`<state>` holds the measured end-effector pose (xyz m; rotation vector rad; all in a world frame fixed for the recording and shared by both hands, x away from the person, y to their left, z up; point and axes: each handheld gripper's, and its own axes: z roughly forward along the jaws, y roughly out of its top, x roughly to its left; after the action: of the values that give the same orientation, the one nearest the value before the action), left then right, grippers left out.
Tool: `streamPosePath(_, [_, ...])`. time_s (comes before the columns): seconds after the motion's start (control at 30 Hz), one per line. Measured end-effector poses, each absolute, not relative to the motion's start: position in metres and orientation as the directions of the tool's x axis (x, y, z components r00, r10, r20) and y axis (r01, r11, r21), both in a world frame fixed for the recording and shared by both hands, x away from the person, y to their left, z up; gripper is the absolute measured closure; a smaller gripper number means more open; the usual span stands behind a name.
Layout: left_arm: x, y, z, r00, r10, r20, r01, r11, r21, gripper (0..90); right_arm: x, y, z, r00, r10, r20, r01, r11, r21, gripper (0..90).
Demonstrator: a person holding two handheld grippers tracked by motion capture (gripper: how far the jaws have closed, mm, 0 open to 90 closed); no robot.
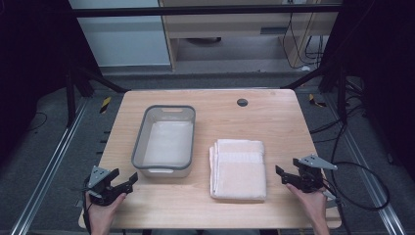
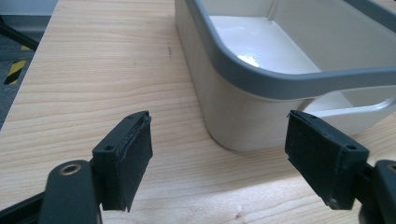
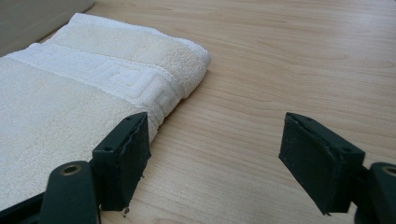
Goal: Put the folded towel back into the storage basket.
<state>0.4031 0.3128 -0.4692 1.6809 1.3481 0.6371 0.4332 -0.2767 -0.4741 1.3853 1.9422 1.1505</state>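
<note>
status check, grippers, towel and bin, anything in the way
Left gripper open, empty, near the bin. Right gripper open, empty, beside the folded towel. Bin empty. Nothing between towel and bin.

No readable text, labels, brands or numbers are showing anywhere. The nearest thing to a sign: yellow-and-black hazard-stripe tape (image 1: 105,104) is lying on the floor left of the table (image 1: 274,122), and a second strip (image 1: 317,101) is lying on the floor to its right. The folded towel (image 3: 70,107) is carrying a woven key-pattern band, decorative only, no lettering. The bin (image 2: 261,84) is bearing no marking.
</note>
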Motion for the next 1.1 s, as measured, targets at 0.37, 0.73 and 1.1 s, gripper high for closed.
streamPosePath(0.37, [0.395, 0.3, -0.461, 0.299, 0.949, -0.101, 0.495, -0.064, 0.866, 25.7, 0.428, -0.277, -0.467, -0.353, 0.934, 0.059, 0.478, 0.126, 0.869, 26.7])
streamPosePath(0.73, [0.389, 0.292, -0.454, 0.321, 0.939, -0.125, 0.481, -0.048, 0.875, 28.0, 0.427, -0.275, -0.462, -0.356, 0.933, 0.048, 0.462, 0.131, 0.877, 27.3])
streamPosePath(1.1, [0.385, 0.279, -0.445, 0.347, 0.93, -0.125, 0.46, -0.052, 0.887, 28.2, 0.426, -0.27, -0.452, -0.375, 0.925, 0.061, 0.44, 0.12, 0.89, 25.1])
